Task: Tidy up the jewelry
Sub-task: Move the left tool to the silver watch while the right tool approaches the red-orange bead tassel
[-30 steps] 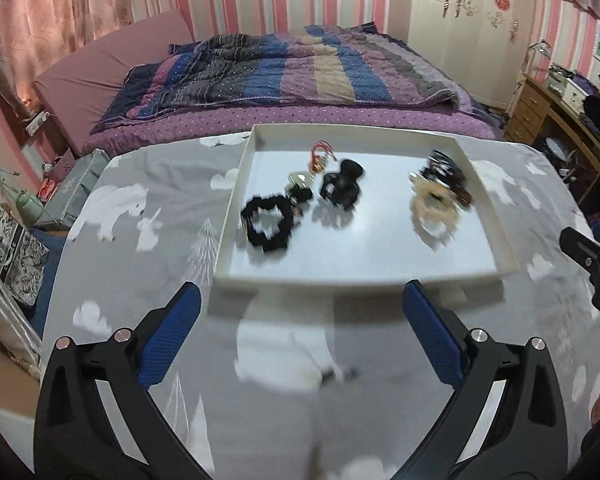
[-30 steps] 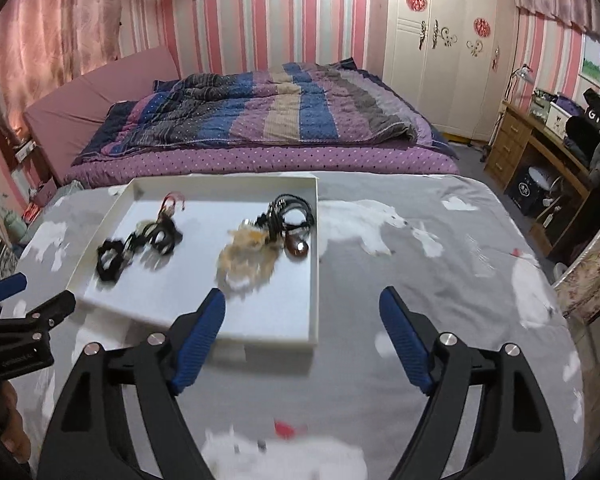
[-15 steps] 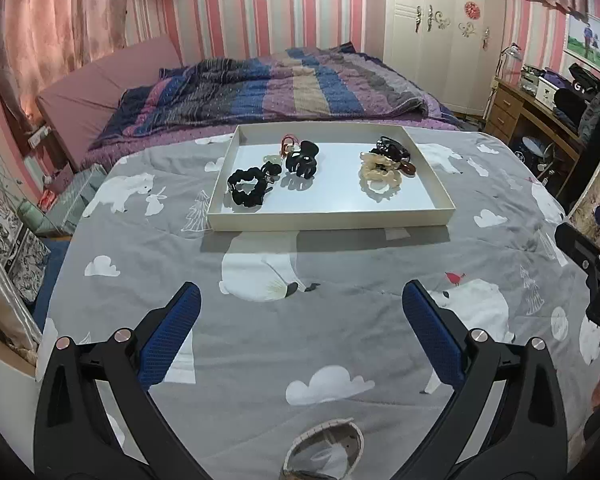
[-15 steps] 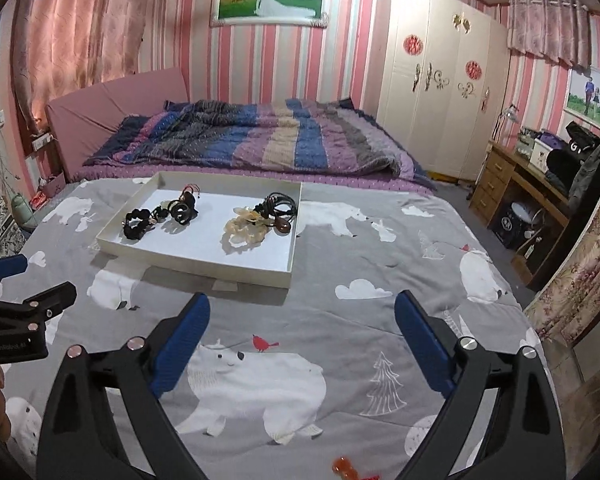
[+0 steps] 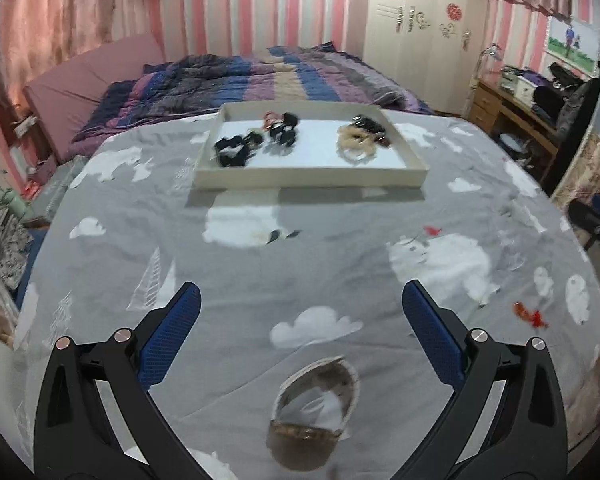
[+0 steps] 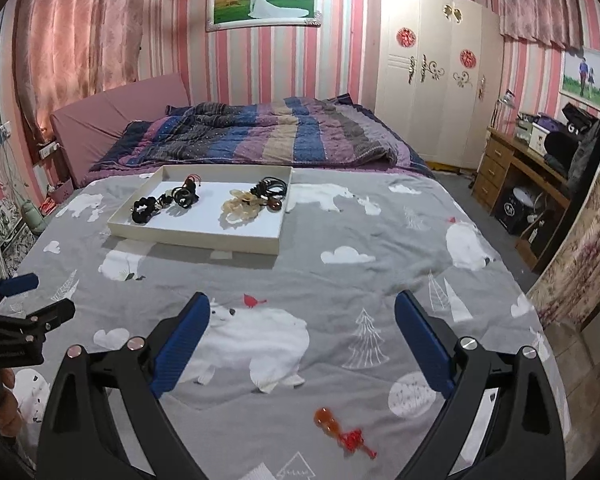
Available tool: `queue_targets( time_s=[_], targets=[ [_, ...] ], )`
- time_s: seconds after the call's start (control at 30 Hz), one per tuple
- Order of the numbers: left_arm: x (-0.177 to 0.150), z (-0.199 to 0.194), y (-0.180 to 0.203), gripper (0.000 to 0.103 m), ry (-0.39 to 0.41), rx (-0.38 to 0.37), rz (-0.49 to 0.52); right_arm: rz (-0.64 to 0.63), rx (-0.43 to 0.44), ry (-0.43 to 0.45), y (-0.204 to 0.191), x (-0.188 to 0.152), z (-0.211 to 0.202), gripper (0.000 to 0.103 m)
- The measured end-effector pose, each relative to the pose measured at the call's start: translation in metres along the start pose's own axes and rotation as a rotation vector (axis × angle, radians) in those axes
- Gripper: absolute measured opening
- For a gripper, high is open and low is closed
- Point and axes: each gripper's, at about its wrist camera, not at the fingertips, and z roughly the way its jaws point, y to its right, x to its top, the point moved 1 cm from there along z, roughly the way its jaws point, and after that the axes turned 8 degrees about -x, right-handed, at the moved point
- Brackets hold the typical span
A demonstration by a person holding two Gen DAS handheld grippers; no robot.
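A white tray (image 5: 312, 176) (image 6: 196, 236) lies on the grey bedspread with black scrunchies (image 5: 230, 151) (image 6: 144, 209), a black claw clip (image 5: 284, 130) and a cream hair piece (image 5: 354, 140) (image 6: 240, 208) in it. A beige headband-like piece (image 5: 316, 412) lies on the spread just ahead of my left gripper (image 5: 300, 312), which is open and holds nothing. An orange-red ornament (image 6: 342, 430) (image 5: 528, 314) lies between and below the fingers of my right gripper (image 6: 302, 320), also open and holding nothing. In the right wrist view the left gripper (image 6: 16, 320) shows at the left edge.
The grey animal-print spread (image 6: 340, 280) covers a large flat surface. Behind it is a bed with a striped quilt (image 6: 260, 132). A wooden desk (image 6: 520, 176) and a white wardrobe (image 6: 432, 60) stand at the right. Clutter sits on the floor at the left (image 5: 4, 220).
Both grippers have pulled back from the tray, which now looks smaller and farther. The headband-like piece and the orange-red ornament have come into view near the fingers. The right gripper's fingers have spread wider.
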Motion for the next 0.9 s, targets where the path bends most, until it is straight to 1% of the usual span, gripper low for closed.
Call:
queue_targets(
  time_s=[0.13, 0.3, 0.43, 0.5, 0.6, 0.73, 0.83, 0.9],
  targets=[
    [-0.018, 0.008, -0.012, 0.100, -0.030, -0.007, -0.012, 0.002, -0.025, -0.014, 0.006, -0.012, 0.000, 0.094],
    [-0.037, 0.015, -0.025, 0.100, -0.060, 0.026, -0.037, 0.022, -0.060, -0.050, 0.020, -0.034, 0.006, 0.094],
    [-0.054, 0.022, -0.032, 0.100, -0.090, 0.054, -0.039, 0.005, -0.074, -0.109, 0.023, -0.062, 0.022, 0.094],
    [-0.058, 0.024, -0.035, 0.100, -0.103, 0.058, -0.039, -0.008, -0.084, -0.133, 0.025, -0.078, 0.029, 0.094],
    [-0.060, 0.025, -0.041, 0.100, -0.110, 0.052, -0.052, -0.009, -0.108, -0.146, 0.032, -0.095, 0.033, 0.094],
    [-0.059, 0.029, -0.045, 0.100, -0.124, 0.024, -0.069, 0.018, -0.088, -0.156, 0.046, -0.107, 0.033, 0.094],
    [-0.059, 0.034, -0.040, 0.099, -0.137, 0.022, -0.050, 0.036, -0.068, -0.170, 0.052, -0.114, 0.033, 0.094],
    [-0.060, 0.037, -0.037, 0.099, -0.152, 0.018, -0.034, 0.037, -0.070, -0.172, 0.054, -0.118, 0.033, 0.094]
  ],
)
